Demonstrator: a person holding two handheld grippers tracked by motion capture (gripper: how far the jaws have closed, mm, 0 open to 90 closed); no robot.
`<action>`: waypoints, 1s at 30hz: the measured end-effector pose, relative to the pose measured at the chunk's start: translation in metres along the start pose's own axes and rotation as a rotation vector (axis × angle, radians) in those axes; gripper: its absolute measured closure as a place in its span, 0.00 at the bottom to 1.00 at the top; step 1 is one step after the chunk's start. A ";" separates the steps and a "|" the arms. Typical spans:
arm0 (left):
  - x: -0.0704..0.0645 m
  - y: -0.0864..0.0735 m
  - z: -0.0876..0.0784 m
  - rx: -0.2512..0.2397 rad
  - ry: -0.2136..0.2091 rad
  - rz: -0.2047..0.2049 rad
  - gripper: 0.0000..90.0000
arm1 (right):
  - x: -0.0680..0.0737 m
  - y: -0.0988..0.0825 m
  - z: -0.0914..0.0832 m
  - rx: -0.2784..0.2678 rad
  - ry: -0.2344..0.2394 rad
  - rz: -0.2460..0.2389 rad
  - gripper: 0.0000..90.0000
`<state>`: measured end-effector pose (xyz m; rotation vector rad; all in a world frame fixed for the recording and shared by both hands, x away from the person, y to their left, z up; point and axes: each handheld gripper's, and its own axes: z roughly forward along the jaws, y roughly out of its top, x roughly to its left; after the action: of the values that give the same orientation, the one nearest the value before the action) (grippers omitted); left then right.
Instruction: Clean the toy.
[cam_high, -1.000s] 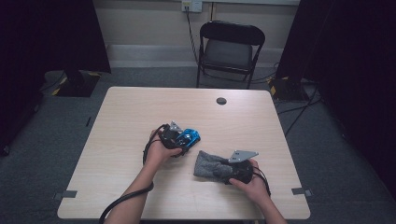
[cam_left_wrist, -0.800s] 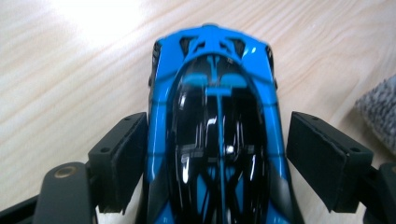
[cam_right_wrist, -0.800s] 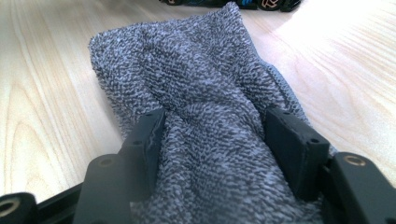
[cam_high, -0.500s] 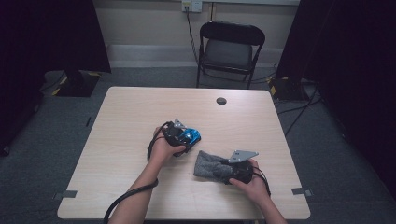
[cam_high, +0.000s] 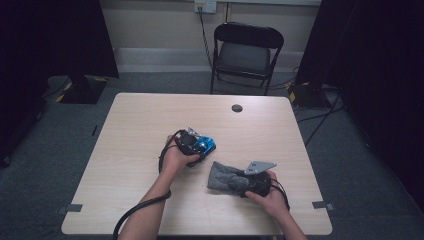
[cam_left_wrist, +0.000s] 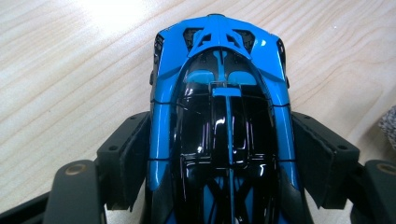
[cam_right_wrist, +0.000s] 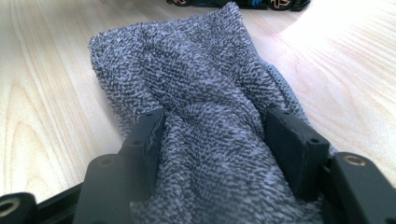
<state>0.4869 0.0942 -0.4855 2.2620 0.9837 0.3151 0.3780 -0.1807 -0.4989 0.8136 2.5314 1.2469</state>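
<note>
A blue and black toy car (cam_left_wrist: 219, 116) sits on the wooden table (cam_high: 150, 125), near its middle (cam_high: 206, 145). My left gripper (cam_high: 196, 145) reaches over it from the left. Its jaws have just been closing, and its pads (cam_left_wrist: 128, 158) now lie against both sides of the car's body. To the right lies a grey terry cloth (cam_high: 222, 176). My right gripper (cam_high: 245, 182) is shut on the cloth's near end, which bunches up between its pads (cam_right_wrist: 292, 144). The rest of the cloth (cam_right_wrist: 187, 70) spreads out on the table toward the car's wheels (cam_right_wrist: 233, 3).
A small black round object (cam_high: 237, 108) lies at the table's far edge. A black folding chair (cam_high: 245, 55) stands behind the table. Cables trail from both grippers toward the near edge. Bare wood surrounds the car and cloth.
The left hand has edged slightly right, further over the car. The right hand and the cloth have not moved.
</note>
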 end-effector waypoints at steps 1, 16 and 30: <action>0.000 0.000 -0.001 0.001 0.009 0.008 0.29 | 0.000 0.000 0.000 0.000 -0.001 0.000 0.44; -0.006 -0.002 -0.010 -0.015 0.016 0.024 0.32 | 0.000 0.000 0.000 0.000 -0.004 0.001 0.44; -0.011 -0.008 -0.037 -0.022 -0.032 0.045 0.32 | 0.005 0.000 0.000 -0.005 -0.086 0.009 0.80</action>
<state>0.4577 0.1078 -0.4620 2.2650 0.9096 0.3071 0.3743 -0.1780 -0.4987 0.8590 2.4591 1.1941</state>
